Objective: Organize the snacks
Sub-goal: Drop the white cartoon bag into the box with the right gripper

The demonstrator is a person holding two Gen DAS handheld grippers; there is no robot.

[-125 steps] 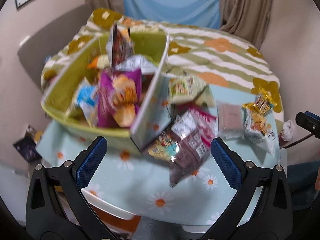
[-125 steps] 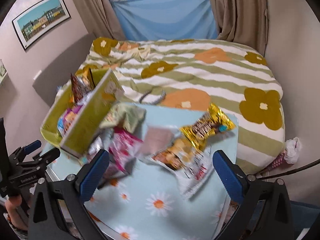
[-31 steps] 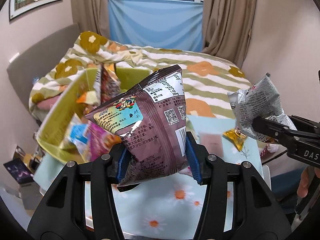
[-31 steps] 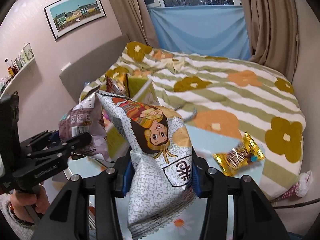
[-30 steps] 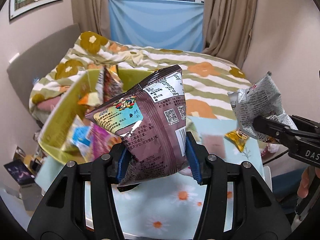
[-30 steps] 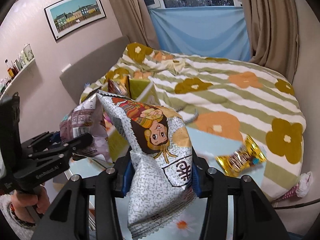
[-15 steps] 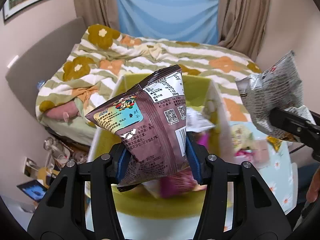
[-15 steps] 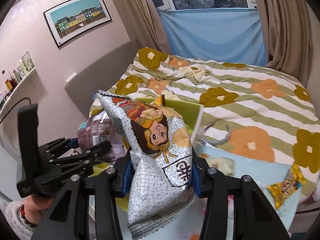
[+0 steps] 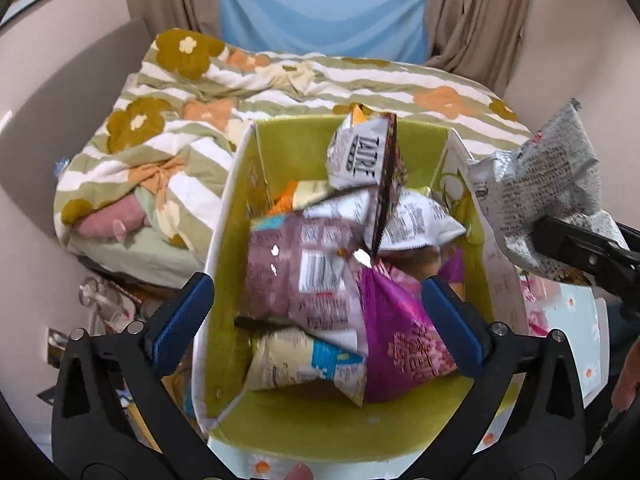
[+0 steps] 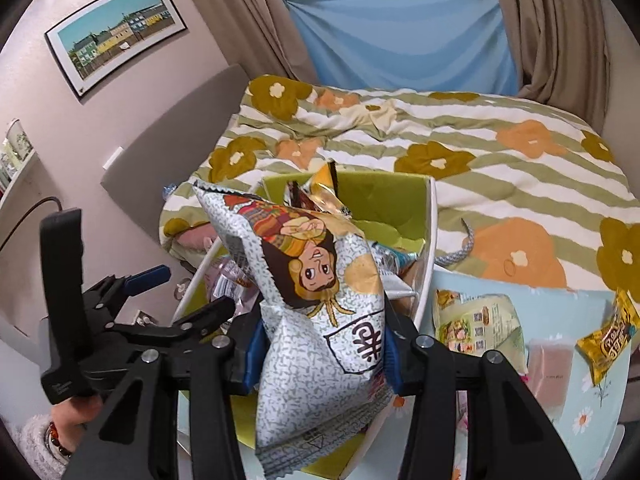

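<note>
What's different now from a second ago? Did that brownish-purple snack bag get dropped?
Yes. The left gripper, whose jaws have just been opening, let go of the brownish-purple bag, which now lies in the green box with the other snacks; nothing is between its pads. Both grippers moved from the table to over the box. The right gripper still clamps the white cartoon bag.

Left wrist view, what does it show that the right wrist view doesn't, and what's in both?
Only the left wrist view looks straight down into the pile: a purple packet and a white packet. Only the right wrist view shows the framed picture, a gold wrapper and a pale green packet on the tablecloth. Both show the green box, the bed and the silver bag.
</note>
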